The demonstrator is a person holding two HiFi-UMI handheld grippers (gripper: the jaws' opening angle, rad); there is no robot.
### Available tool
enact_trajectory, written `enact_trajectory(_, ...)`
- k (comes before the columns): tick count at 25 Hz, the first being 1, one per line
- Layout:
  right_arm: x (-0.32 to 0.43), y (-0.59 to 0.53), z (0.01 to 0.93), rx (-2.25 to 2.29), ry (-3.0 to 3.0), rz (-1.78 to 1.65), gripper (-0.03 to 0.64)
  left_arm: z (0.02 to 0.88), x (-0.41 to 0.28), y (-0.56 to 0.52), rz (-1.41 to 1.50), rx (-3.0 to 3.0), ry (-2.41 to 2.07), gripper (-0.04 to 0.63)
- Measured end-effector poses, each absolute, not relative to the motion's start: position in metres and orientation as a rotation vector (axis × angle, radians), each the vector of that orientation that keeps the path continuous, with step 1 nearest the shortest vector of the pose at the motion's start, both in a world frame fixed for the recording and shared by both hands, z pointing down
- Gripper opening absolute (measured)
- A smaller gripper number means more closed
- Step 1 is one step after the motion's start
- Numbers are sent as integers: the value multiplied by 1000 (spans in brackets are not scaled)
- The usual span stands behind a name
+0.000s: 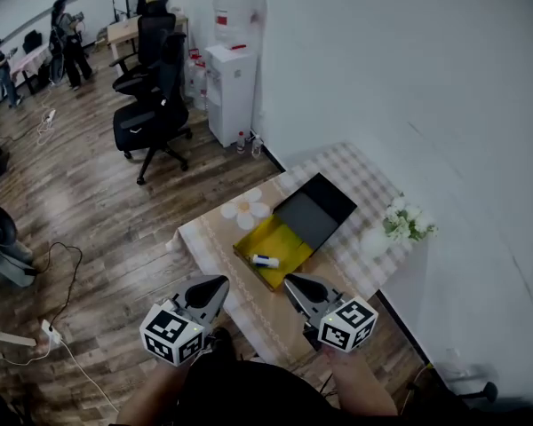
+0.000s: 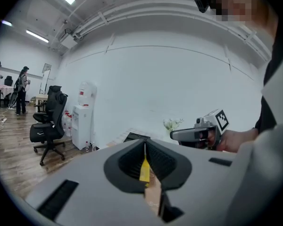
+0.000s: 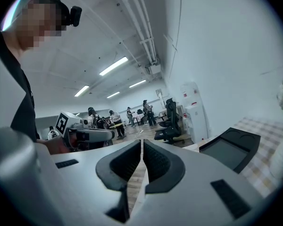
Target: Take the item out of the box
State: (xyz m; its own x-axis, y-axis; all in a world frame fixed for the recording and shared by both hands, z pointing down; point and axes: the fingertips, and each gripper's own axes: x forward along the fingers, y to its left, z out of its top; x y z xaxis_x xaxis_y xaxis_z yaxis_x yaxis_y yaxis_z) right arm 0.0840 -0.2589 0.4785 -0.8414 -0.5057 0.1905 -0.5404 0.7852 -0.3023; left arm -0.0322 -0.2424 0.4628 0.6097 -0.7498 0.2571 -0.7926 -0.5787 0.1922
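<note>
1. Wood-floor office; a small table (image 1: 211, 248) with a checked cloth sits against the white wall, right of frame centre.
2. Bottom of the head view: left gripper (image 1: 220, 283) and right gripper (image 1: 293, 280) are side by side at the near table edge, short of the box. Both are clenched on nothing. My read: a ready pose, and the jaws must part before any grab.
3. Box (image 1: 289, 236) sits mid-frame with a yellow interior. Its black lid (image 1: 318, 208) is swung back toward the wall, so access from above is clear.
4. Item (image 1: 265, 261) lies flat in the box's near end. It is a small white tube whose long axis runs roughly left-right in frame. The bluish end looks to be at the left, but it's too small to be sure.
5. Flowers (image 1: 407, 221) are on the table's right side.
6. Office chairs (image 1: 153, 114) and a water dispenser (image 1: 233, 87) stand upper left.
</note>
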Motion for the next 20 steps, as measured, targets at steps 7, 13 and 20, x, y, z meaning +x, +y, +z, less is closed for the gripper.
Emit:
enact_trajectory(7, 66, -284, 513, 764, -2745, 490, 40, 479, -36, -267, 233, 2546, -1183, 20)
enact_trajectory(13, 43, -303, 553, 673, -2655, 495, 41, 496, -47, -286, 251, 2530, -1148, 20)
enact_trajectory(20, 26, -322, 608, 577, -2514, 466, 88, 519, -59, -296, 271, 2502, -1098, 21)
